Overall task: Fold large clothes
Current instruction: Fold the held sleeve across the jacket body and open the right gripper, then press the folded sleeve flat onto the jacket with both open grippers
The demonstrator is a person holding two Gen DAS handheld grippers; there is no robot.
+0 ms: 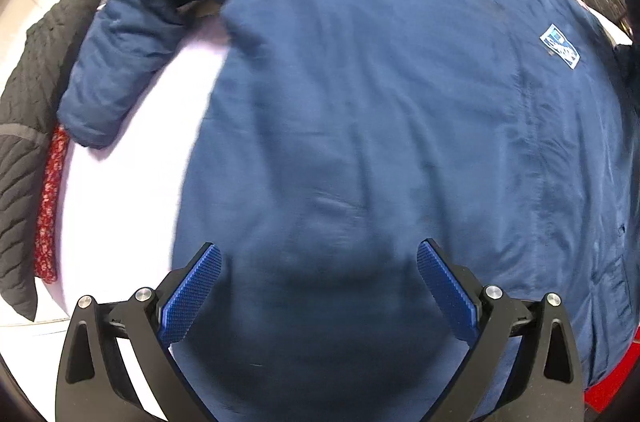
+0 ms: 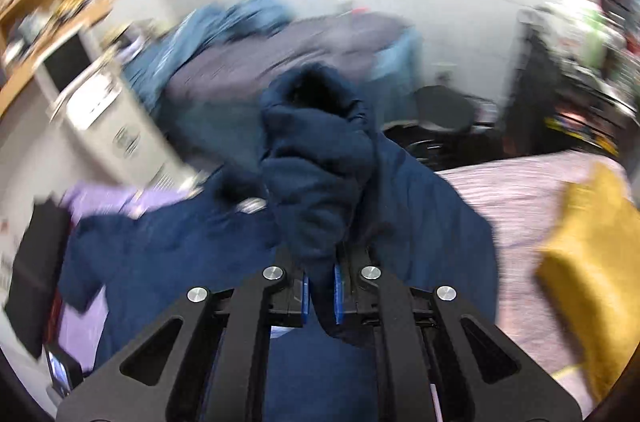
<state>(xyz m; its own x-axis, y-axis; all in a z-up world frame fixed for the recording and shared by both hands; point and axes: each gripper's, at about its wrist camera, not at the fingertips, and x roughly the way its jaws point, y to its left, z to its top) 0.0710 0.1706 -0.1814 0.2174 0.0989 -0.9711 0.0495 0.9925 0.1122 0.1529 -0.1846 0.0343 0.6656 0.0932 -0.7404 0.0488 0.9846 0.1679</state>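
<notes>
- The right tool (image 2: 320, 296) has its 2 blue pads pressed together on a bunched fold of the navy coat (image 2: 320, 158), pinching the cloth; the fold rises up from between the fingers, lifted above the rest of the garment
- The left tool (image 1: 318, 286) stands spread wide, its 2 blue ribbed pads (image 1: 192, 296) apart with nothing between them, above the lower part of the coat
- In the left wrist view the navy coat lies spread flat on a pale lilac bed (image 1: 120, 206), collar at the far end, 1 sleeve (image 1: 116, 62) stretched out to the left, and a small white-and-blue patch (image 1: 559, 46) on the chest at the right
- At the left edge of the bed lies a black quilted garment (image 1: 20, 158), with a red patterned cloth (image 1: 50, 206) just beside it
- The right wrist view is blurred; it shows a yellow cushion (image 2: 592, 270) on the bed at the right, and a heap of grey and light blue clothes (image 2: 256, 62) beyond the coat
</notes>
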